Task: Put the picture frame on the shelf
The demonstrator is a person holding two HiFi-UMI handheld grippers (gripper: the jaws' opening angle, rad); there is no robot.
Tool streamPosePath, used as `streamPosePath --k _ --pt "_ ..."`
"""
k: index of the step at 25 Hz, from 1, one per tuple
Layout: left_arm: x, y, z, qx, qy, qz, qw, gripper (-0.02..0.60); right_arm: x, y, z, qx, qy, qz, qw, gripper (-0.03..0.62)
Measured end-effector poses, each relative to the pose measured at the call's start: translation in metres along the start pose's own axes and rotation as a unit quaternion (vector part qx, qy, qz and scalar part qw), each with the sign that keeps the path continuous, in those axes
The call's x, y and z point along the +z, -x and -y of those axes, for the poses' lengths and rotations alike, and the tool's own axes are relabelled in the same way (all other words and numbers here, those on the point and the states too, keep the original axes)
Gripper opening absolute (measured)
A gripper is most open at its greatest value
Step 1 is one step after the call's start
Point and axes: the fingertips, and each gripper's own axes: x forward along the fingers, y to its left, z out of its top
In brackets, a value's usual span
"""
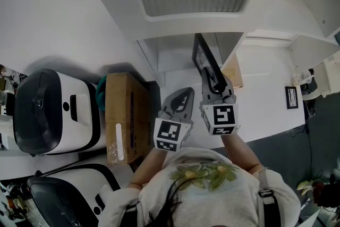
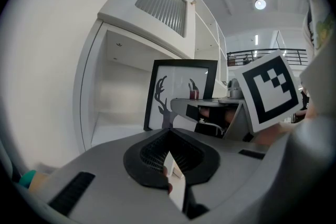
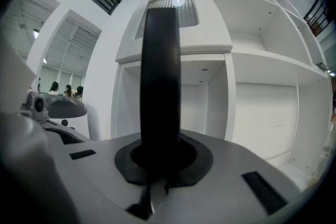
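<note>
The picture frame [image 1: 204,58] is black with a deer silhouette print [image 2: 176,86]. It stands upright, clamped at its lower edge by my right gripper [image 1: 213,81], which is shut on it. In the right gripper view the frame [image 3: 160,81] is edge-on and rises from the jaws [image 3: 160,157] in front of the white shelf's open compartment [image 3: 205,102]. My left gripper [image 1: 179,98] hovers just left of the right one, shut with nothing in it [image 2: 168,134]. The shelf opening [image 1: 178,56] lies straight ahead of both.
A cardboard box [image 1: 125,114] stands left of the shelf. Left of it are two black-and-white appliances [image 1: 53,111]. A brown flat item [image 1: 232,73] lies behind the frame, and a small dark framed picture [image 1: 291,97] sits at the right. More shelf compartments [image 3: 273,113] open to the right.
</note>
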Motion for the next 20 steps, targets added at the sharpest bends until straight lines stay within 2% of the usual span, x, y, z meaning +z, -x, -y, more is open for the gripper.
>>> streamPosePath --k 20 --pt "-0.003 -0.001 -0.006 0.006 0.005 -0.006 1.0 0.028 0.003 -0.017 0.002 0.0 -0.01 -0.005 1.0 0.035"
